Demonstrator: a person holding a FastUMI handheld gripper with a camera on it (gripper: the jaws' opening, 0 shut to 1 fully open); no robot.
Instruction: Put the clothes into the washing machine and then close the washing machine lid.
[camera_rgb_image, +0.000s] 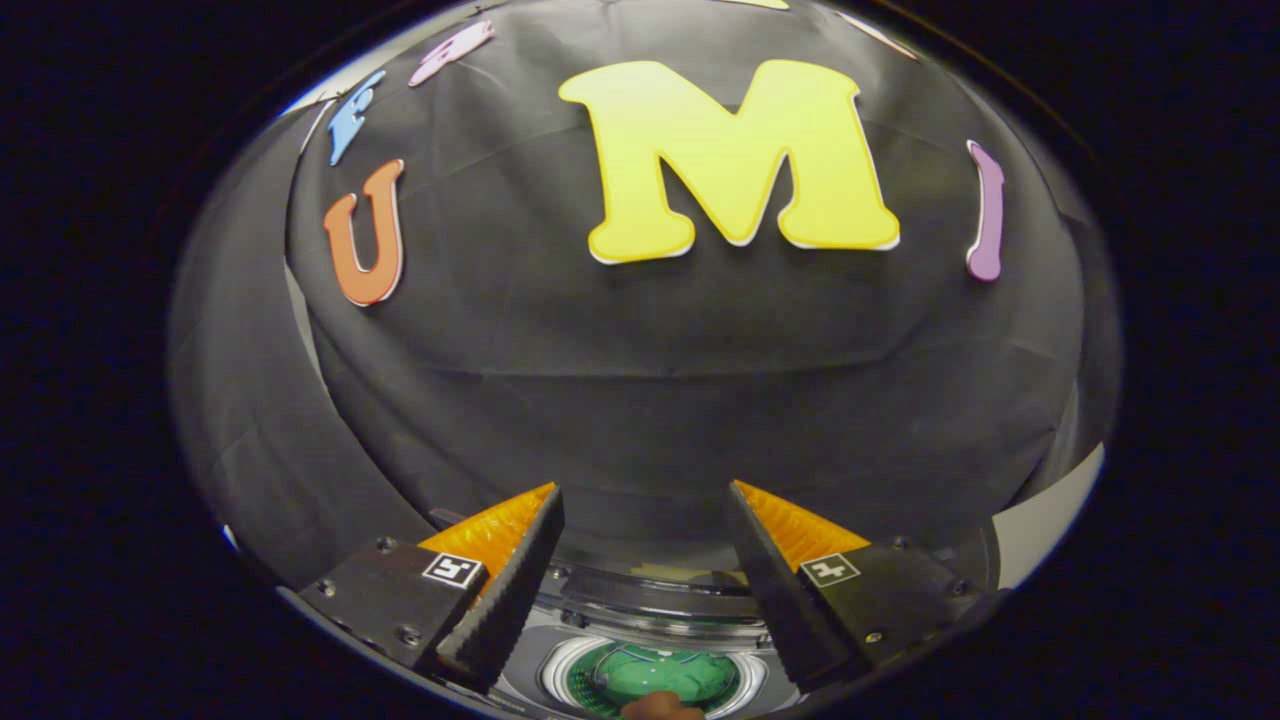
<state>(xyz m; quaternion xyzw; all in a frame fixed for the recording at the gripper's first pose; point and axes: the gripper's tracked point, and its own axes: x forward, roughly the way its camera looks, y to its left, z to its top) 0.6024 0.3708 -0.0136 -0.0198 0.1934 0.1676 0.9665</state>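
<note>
Gripper view: I see hand-held gripper (645, 555) fingers apart, empty. Washing machine (650, 640) sits below/between them, tub green inside. Clothes look soft, light; I'd pinch a fold.

Black cloth wall (640, 380) behind — a pale strip (1045, 530) beside it.

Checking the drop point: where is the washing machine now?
In the gripper view the washing machine lies low between the open gripper fingers, below the booth wall.
</note>
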